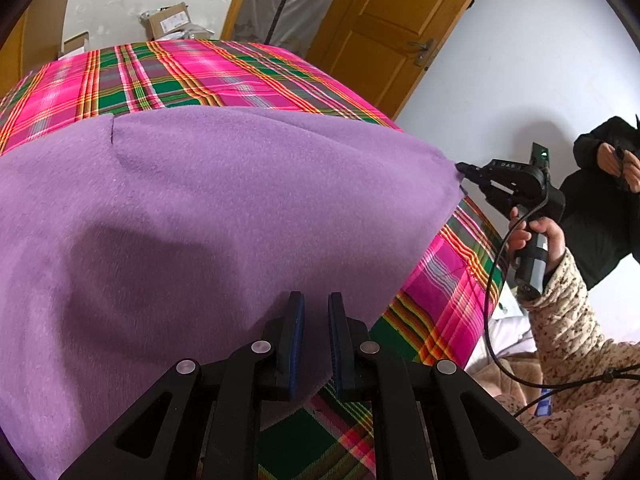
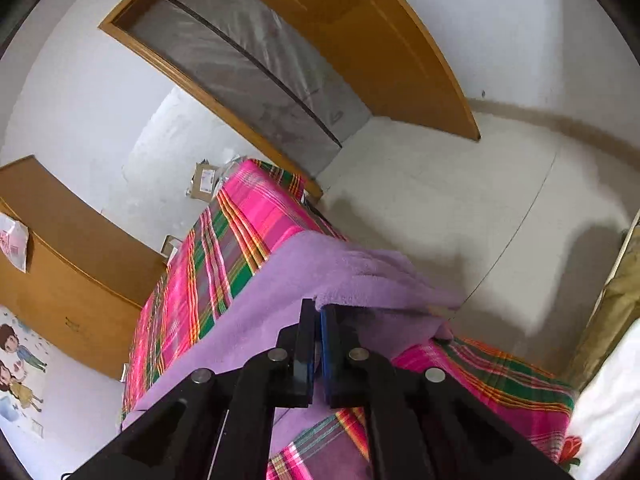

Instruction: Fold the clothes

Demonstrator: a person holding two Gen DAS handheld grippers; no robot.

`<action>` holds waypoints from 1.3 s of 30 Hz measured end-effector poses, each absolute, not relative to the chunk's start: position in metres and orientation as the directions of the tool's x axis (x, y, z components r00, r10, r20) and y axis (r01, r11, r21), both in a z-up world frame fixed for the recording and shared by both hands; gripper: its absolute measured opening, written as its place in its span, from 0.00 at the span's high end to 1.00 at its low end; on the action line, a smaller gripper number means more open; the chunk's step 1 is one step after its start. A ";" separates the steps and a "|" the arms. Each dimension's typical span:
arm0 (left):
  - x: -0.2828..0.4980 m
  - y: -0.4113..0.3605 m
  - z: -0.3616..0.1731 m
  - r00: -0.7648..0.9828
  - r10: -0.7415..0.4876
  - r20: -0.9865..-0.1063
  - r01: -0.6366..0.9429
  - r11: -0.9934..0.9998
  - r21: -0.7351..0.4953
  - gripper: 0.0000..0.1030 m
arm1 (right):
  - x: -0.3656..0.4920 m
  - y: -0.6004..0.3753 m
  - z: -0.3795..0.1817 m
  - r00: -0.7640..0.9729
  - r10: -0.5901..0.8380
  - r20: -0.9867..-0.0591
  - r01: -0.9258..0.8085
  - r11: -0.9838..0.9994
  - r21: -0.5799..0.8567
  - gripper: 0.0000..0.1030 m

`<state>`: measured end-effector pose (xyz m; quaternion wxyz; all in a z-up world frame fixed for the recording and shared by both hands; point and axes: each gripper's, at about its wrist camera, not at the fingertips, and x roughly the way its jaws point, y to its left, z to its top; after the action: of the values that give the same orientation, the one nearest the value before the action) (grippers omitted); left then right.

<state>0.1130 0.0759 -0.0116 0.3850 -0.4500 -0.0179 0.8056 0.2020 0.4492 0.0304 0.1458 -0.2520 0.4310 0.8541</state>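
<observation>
A purple fleece garment lies spread over a bed with a pink and green plaid cover. In the left wrist view my left gripper is shut on the garment's near edge, with purple cloth filling the narrow gap between the fingers. At the right, my right gripper pinches the garment's far right corner and holds it taut above the bed. The right wrist view shows the right gripper shut on a fold of the purple garment, which drapes over the plaid cover.
A hand in a beige patterned sleeve holds the right gripper's handle, with a black cable hanging from it. A person in a dark jacket stands at the far right. A wooden door and cardboard boxes lie beyond the bed.
</observation>
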 end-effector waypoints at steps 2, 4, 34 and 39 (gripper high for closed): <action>0.114 0.074 -0.011 -0.298 0.635 -0.713 -0.603 -0.704 -0.374 0.88 | 0.210 0.449 0.037 -0.841 0.040 -0.540 -0.462 -0.573 0.676 0.97; 0.115 0.072 -0.011 -0.299 0.633 -0.714 -0.605 -0.704 -0.371 0.88 | 0.215 0.447 0.039 -0.840 0.047 -0.541 -0.465 -0.577 0.671 0.97; 0.104 0.011 -0.002 -0.411 0.596 -0.690 -0.489 -0.783 -0.384 0.88 | 0.172 0.365 0.051 -0.738 0.132 -0.661 -0.454 -0.823 0.342 0.89; 0.092 -0.025 0.000 -0.482 0.570 -0.666 -0.396 -0.819 -0.414 0.88 | 0.148 0.316 0.055 -0.759 0.010 -0.652 -0.280 -0.908 0.311 0.87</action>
<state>0.0921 -0.0245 0.0005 0.2826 -0.4233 -0.1023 0.8547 0.1478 0.3159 0.0551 0.0793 -0.3383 0.1993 0.9163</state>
